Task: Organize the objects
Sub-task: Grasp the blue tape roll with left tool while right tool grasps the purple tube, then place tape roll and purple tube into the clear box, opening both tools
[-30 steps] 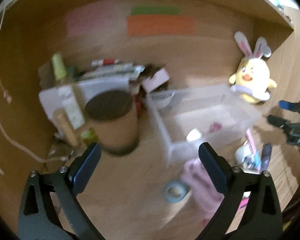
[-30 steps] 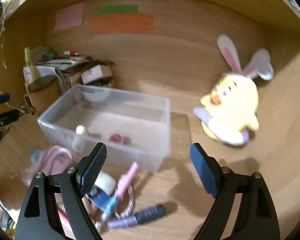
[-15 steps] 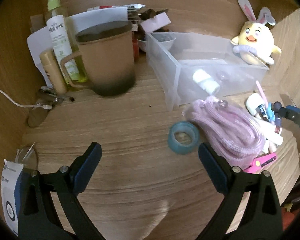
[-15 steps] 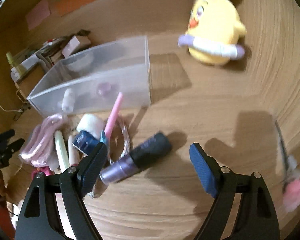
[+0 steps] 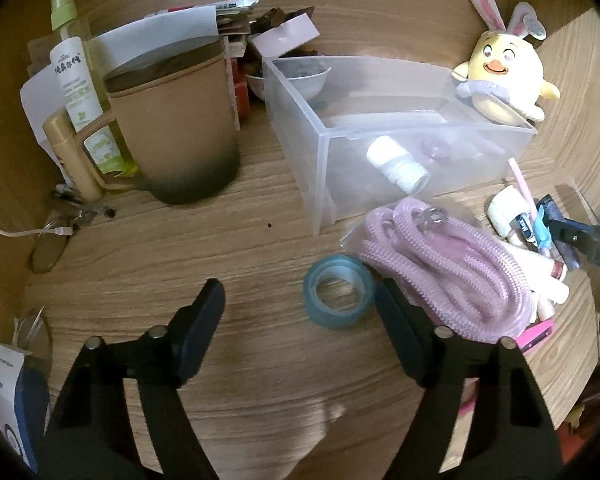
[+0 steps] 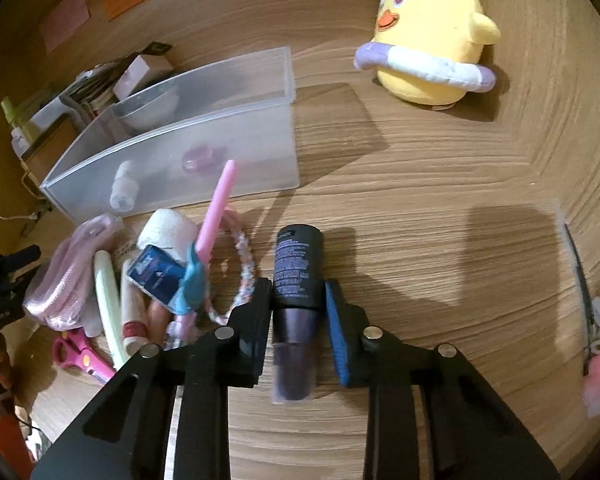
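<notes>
My right gripper (image 6: pixel 298 294) is shut on a dark purple tube with a black cap (image 6: pixel 297 268), which lies on the wooden desk. Left of it is a heap of small items: a white roll (image 6: pixel 164 228), a pink stick (image 6: pixel 216 208), a blue packet (image 6: pixel 154 274) and pink scissors (image 6: pixel 80 354). A clear plastic bin (image 6: pixel 204 120) holds a white bottle (image 6: pixel 124 192) and a pink cap. My left gripper (image 5: pixel 300 300) is open above the desk, its right finger beside a blue tape roll (image 5: pixel 338 292) and a bagged pink cord (image 5: pixel 448 268).
A brown lidded mug (image 5: pixel 172 124), a green spray bottle (image 5: pixel 72 64) and papers stand at the back left. A yellow chick plush (image 6: pixel 432 40) sits behind the bin. A pink-tasselled item (image 6: pixel 598 364) lies at the right edge.
My right gripper moved down to the purple tube and closed on it. My left gripper lowered toward the desk near the tape roll and its fingers narrowed a little.
</notes>
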`<state>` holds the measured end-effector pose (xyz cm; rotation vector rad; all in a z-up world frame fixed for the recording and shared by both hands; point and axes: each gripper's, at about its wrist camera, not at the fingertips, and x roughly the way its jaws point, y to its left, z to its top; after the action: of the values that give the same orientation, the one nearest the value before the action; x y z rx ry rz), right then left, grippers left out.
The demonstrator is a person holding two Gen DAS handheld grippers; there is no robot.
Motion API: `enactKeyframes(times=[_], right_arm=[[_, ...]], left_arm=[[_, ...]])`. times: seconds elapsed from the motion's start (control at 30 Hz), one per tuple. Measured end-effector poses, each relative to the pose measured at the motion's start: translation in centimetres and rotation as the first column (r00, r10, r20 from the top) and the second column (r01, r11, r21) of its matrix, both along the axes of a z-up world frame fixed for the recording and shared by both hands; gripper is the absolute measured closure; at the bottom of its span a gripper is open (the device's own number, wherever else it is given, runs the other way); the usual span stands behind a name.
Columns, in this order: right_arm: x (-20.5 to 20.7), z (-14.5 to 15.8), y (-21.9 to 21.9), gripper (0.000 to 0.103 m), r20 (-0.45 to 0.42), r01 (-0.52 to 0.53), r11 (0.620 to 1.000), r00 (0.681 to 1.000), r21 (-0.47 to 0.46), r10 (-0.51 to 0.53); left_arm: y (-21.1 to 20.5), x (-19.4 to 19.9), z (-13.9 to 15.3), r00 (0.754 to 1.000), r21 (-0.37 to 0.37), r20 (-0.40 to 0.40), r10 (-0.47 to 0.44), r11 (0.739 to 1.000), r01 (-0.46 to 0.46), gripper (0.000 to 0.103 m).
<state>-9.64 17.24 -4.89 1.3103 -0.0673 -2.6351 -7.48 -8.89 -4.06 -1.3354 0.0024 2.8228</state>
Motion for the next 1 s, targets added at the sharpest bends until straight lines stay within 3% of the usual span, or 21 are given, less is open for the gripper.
enactKeyframes(times=[0.13,0.27,0.33,0.37,0.4,0.67,1.0], right_arm=[[0.1,0.1,0.5,0.079,-0.013,0.004,1.000,1.000,0.016,-0.003],[0.1,0.5,0.7,0.079,-0.028,0.004,1.000,1.000,0.013,-0.004],[0.2,0.7,0.8,0.079,-0.038,-0.002,1.000,0.999,0.008,0.003],[0.3,0.9,0.7,0.080,-0.046,-0.008,1.000,0.999,0.006,0.008],[0.3,1.1,0.6,0.080,-0.053,-0.012,1.000,0.999,0.007,0.012],[0.2,3.3,0.3,0.080,-0.123,-0.045,0.999,0.991,0.003,0.045],[-1.4,7.9,-1.3,0.080,-0.263,-0.103,0.994,0.958,0.048,0.112]], left_arm=[[0.3,0.2,0.2,1.000,0.025,-0.002,-0.013,1.000,0.013,0.033],[1.1,0.1,0.0,1.000,-0.018,0.001,-0.022,1.000,0.022,0.033],[1.0,-0.4,-0.4,0.999,0.003,0.027,-0.021,1.000,0.021,0.044],[0.9,-0.6,-0.6,0.999,0.015,0.039,-0.024,1.000,0.024,0.058],[0.8,-0.8,-0.7,0.998,0.032,0.052,-0.028,0.999,0.026,0.065],[-0.2,0.0,0.3,0.999,0.040,0.009,0.035,0.999,-0.036,0.065],[-0.3,0.5,6.7,0.982,0.066,-0.177,0.072,0.996,-0.061,0.065]])
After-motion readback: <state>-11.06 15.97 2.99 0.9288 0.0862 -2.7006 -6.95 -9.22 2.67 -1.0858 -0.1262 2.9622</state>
